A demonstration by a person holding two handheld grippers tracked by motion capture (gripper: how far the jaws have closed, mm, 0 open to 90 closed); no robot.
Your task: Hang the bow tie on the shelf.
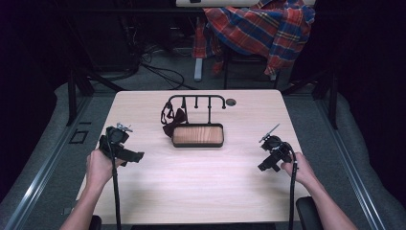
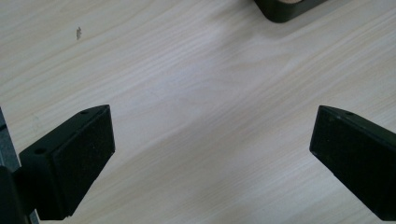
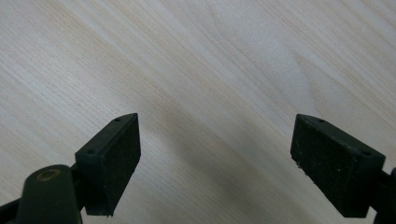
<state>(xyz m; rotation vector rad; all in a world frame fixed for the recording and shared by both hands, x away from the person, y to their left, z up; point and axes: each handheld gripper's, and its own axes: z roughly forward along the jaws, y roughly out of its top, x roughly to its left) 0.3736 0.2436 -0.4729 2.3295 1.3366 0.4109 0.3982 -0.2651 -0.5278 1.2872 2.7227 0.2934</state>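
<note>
The left gripper (image 1: pixel 125 142) is hovering low over the left part of the table (image 1: pixel 201 191), its jaws spread wide with nothing between them; the left gripper view is looking down between the two black pads (image 2: pixel 79 158) at bare pale wood, with a dark rounded corner of the stand's base (image 2: pixel 285 9) showing at the top edge. The right gripper (image 1: pixel 270 153) is sitting near the right edge of the table, jaws likewise spread and empty, its own view showing plain wood grain beyond the pads (image 3: pixel 114 158). The thing nearest the work is a dark bow tie (image 1: pixel 172 117) hanging on the left end of a black hook rack (image 1: pixel 196 99) that is rising from a wood-topped tray base (image 1: pixel 197 135) at the table's middle, toward the far edge. Relation that matters: the bow tie is lying ahead and to the right of the left gripper, near it, while the right gripper is standing well apart from it on the far side of the base, so the left hand is judged the nearer one. The tie is drooping roughly upright from its hook, strap looping above the knot, its lower part touching or just above the base's left end; which cannot be told. A plaid cloth (image 1: pixel 258 26) is draped over a chair beyond the table
</note>
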